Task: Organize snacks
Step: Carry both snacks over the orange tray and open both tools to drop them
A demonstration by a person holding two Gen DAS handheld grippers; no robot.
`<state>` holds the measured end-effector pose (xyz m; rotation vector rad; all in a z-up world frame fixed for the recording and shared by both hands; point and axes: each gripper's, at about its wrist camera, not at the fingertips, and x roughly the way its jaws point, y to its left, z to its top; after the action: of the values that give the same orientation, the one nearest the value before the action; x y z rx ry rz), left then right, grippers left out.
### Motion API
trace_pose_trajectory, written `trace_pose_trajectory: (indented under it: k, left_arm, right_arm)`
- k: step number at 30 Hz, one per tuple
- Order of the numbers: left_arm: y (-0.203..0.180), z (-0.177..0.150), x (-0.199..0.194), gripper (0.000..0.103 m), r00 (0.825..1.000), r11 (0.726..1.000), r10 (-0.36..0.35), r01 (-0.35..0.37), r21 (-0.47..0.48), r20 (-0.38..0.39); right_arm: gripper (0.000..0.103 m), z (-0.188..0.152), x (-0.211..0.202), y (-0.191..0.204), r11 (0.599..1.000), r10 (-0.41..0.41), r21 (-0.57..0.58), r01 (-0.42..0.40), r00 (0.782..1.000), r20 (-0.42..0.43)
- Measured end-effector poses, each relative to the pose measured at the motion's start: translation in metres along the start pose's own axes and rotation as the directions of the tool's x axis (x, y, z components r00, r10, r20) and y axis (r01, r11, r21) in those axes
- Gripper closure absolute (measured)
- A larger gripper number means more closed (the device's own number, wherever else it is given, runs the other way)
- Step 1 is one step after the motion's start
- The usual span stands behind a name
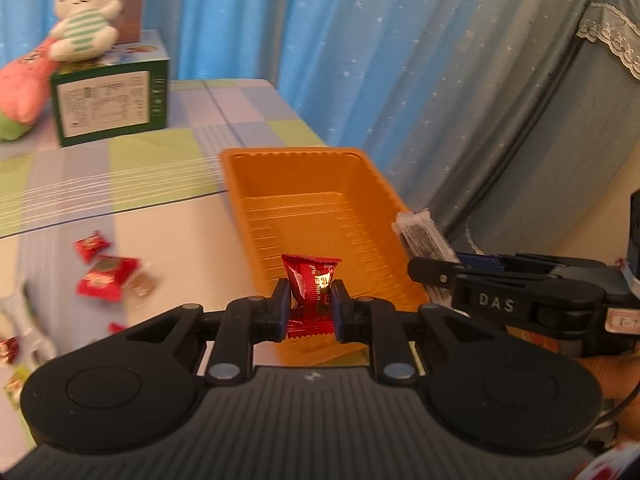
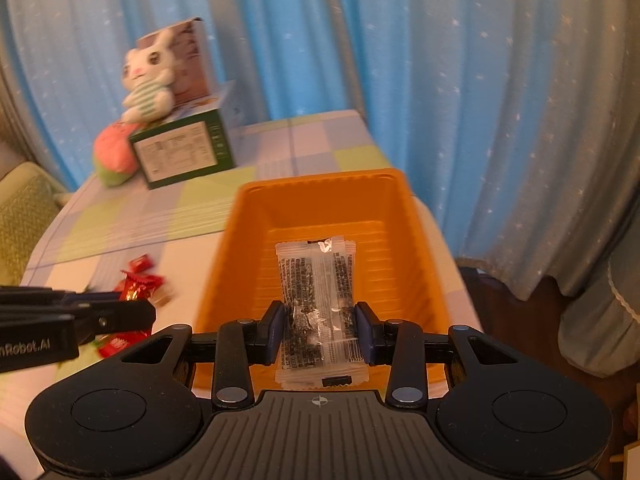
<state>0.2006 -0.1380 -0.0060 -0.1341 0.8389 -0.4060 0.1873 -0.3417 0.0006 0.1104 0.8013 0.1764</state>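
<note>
My left gripper is shut on a red foil candy, held over the near end of the orange tray. My right gripper is shut on a clear snack packet with black print, hanging above the same orange tray, which holds nothing. In the left wrist view the right gripper comes in from the right with the snack packet at the tray's right rim. The left gripper shows at the left edge of the right wrist view.
Several red candies lie loose on the checked tablecloth left of the tray. A green box with a plush rabbit on it stands at the back left. Blue curtains hang behind; a covered chair stands right.
</note>
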Motion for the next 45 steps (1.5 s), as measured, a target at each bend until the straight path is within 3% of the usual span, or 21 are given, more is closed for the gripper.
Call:
trace_pose_trajectory:
  k: [8, 19, 21, 23, 30, 41, 45]
  left_arm:
    - [-0.013, 0.007, 0.039, 0.085, 0.999, 0.999, 0.017, -0.016, 0.031, -0.027]
    - [-0.017, 0.009, 0.064, 0.084, 0.998, 0.997, 0.047, -0.045, 0.055, -0.041]
    - [-0.018, 0.008, 0.065, 0.067, 0.997, 0.997, 0.059, -0.057, 0.060, -0.039]
    - [-0.018, 0.008, 0.064, 0.059, 0.997, 0.995, 0.075, -0.073, 0.067, -0.035]
    - [-0.013, 0.002, 0.052, 0.051, 0.995, 0.991, 0.097, -0.094, 0.090, -0.026]
    - [-0.011, 0.001, 0.047, 0.047, 0.995, 0.992, 0.098, -0.095, 0.085, -0.023]
    - [-0.009, 0.000, 0.045, 0.041, 0.994, 0.992, 0.104, -0.102, 0.080, -0.019]
  right_arm:
    - [0.065, 0.010, 0.023, -0.030, 0.999, 0.001, 0.052, 0.001, 1.000, -0.028]
    - [0.065, 0.012, 0.042, -0.040, 0.997, 0.001, 0.077, 0.002, 0.999, -0.043]
    - [0.065, 0.012, 0.043, -0.040, 0.997, 0.001, 0.080, 0.002, 0.999, -0.043]
    - [0.065, 0.012, 0.043, -0.041, 0.997, 0.001, 0.082, 0.002, 0.999, -0.043]
    - [0.065, 0.010, 0.044, -0.041, 0.996, 0.006, 0.089, -0.002, 0.999, -0.048]
    - [0.065, 0.014, 0.044, -0.034, 0.995, 0.017, 0.094, -0.013, 0.999, -0.041]
    - [0.064, 0.015, 0.045, -0.037, 0.991, 0.052, 0.120, -0.050, 0.999, -0.014]
